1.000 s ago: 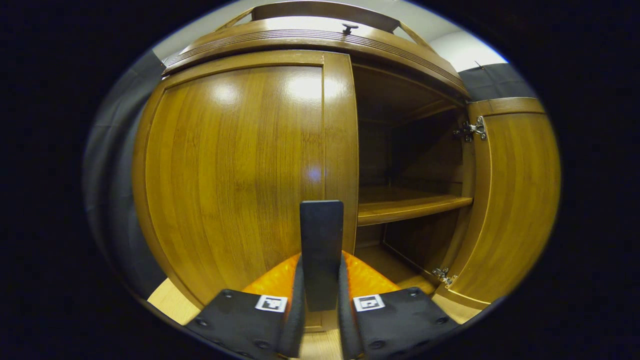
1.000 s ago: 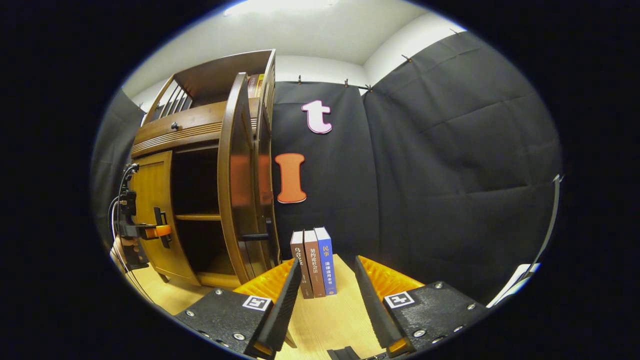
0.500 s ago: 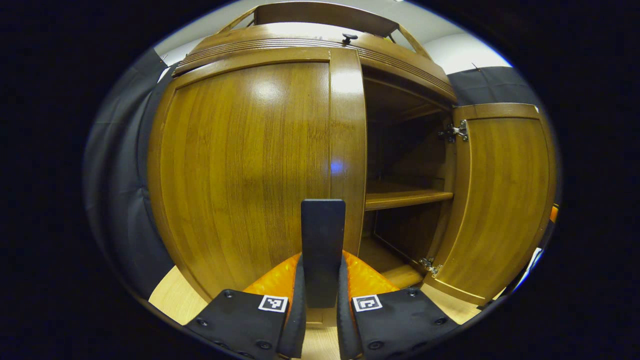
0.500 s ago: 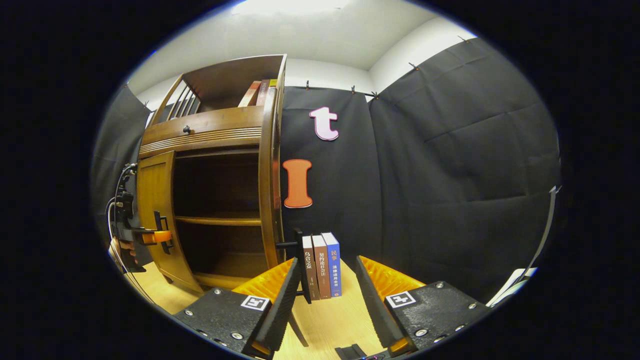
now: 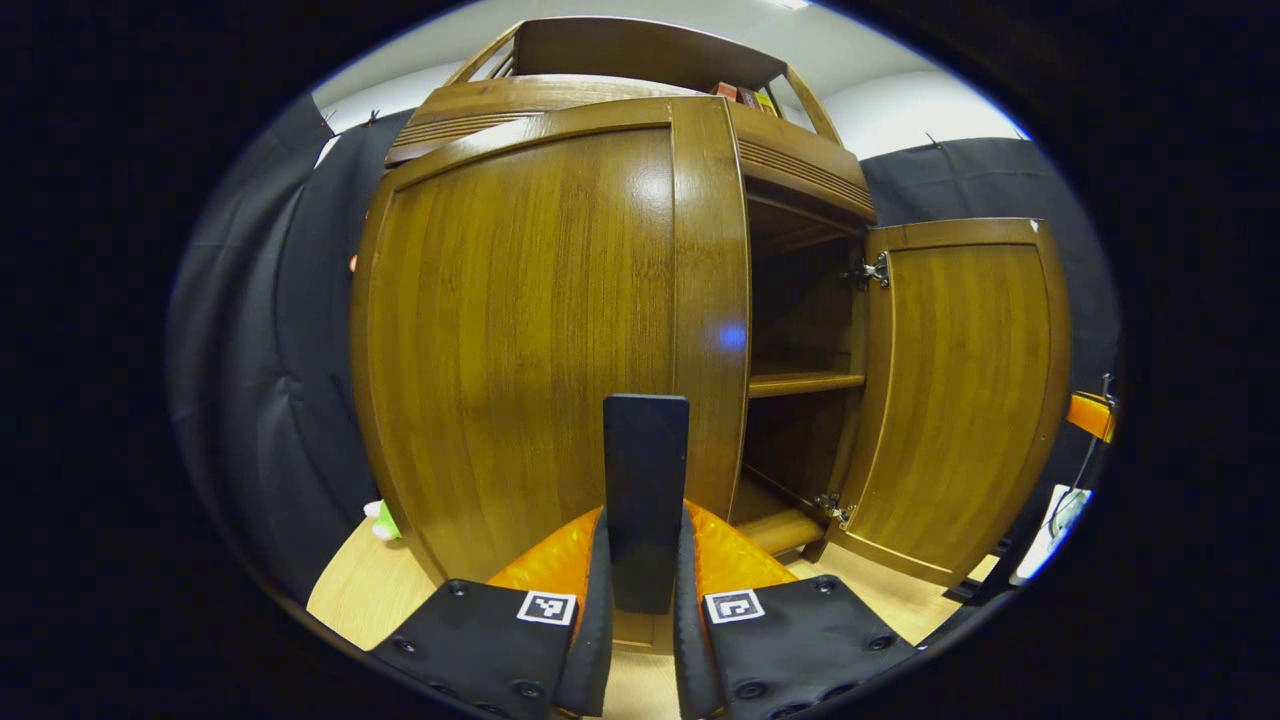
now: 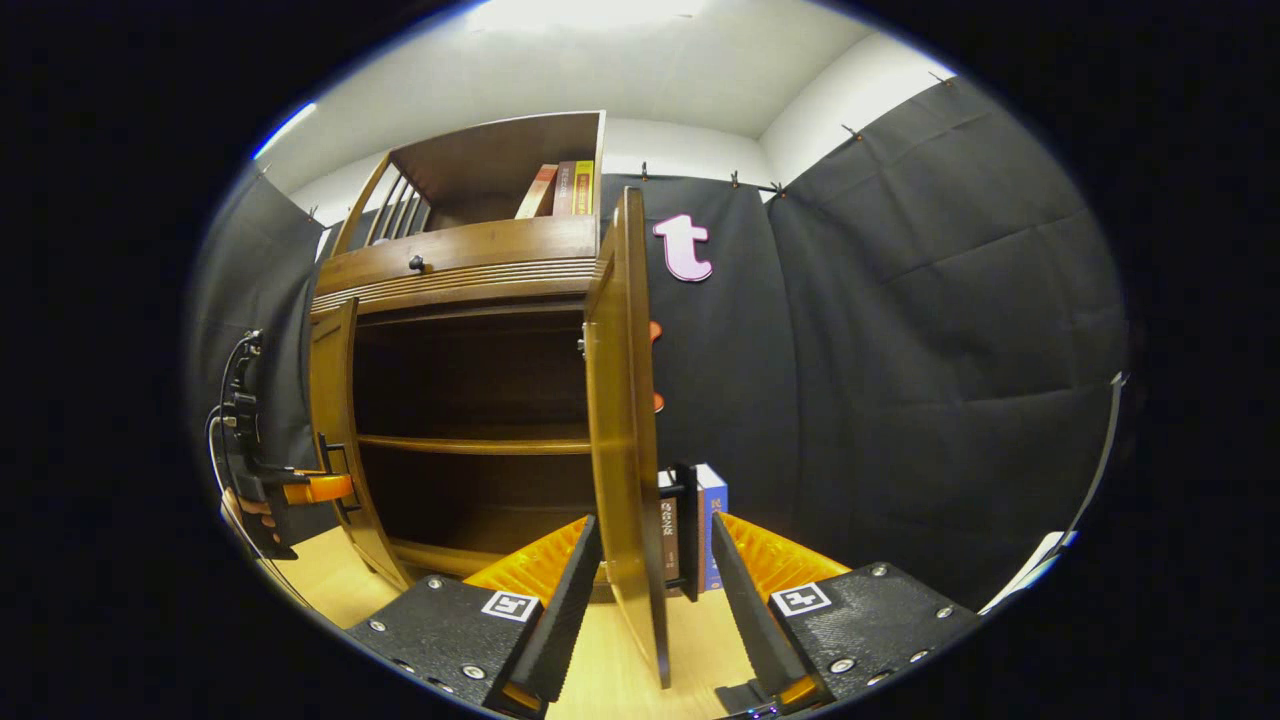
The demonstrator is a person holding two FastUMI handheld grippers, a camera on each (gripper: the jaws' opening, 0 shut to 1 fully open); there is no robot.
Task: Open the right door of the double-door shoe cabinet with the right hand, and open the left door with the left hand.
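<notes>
Left gripper (image 5: 645, 560) jaws clamped on left door (image 5: 520, 330) handle (image 5: 645, 495), right door (image 5: 960, 390) open

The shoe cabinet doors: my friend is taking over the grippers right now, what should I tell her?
Left gripper: shut on the left door's handle; the left door is swung well out from the cabinet front.
Right gripper: open, fingers either side of the right door's edge, gripping nothing.
Right door: open, shelf showing inside.
Done: both doors are open.
Left: swing the left door wider if needed, then let go of the handle.
</notes>
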